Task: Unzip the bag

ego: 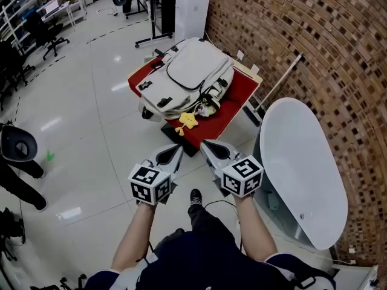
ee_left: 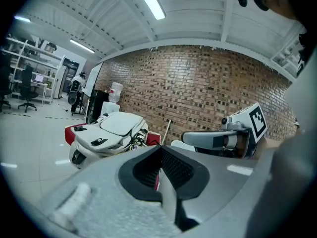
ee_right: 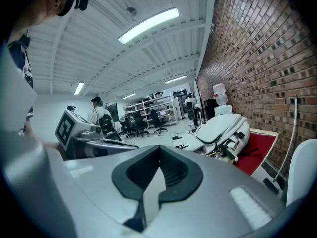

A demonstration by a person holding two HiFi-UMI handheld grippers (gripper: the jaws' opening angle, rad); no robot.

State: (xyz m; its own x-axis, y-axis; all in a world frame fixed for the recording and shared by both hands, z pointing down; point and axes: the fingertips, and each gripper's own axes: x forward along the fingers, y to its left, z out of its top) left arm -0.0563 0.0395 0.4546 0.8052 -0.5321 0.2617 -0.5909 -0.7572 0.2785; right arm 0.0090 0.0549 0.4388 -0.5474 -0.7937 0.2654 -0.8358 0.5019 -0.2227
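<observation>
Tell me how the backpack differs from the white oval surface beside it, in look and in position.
The backpack is soft and bulging, with black buckles and a yellow star charm; the white oval surface is smooth and flat. The backpack lies on a red tabletop; the white oval surface stands apart from it, by the brick wall. Both are pale in colour.

Brick wall point(ego: 302, 41) at right; glossy white floor point(ego: 91, 95); shelving point(ego: 36, 2) and office chairs point(ego: 47, 34) far left; strip light point(ee_right: 148, 25) on ribbed ceiling point(ee_right: 148, 58).
</observation>
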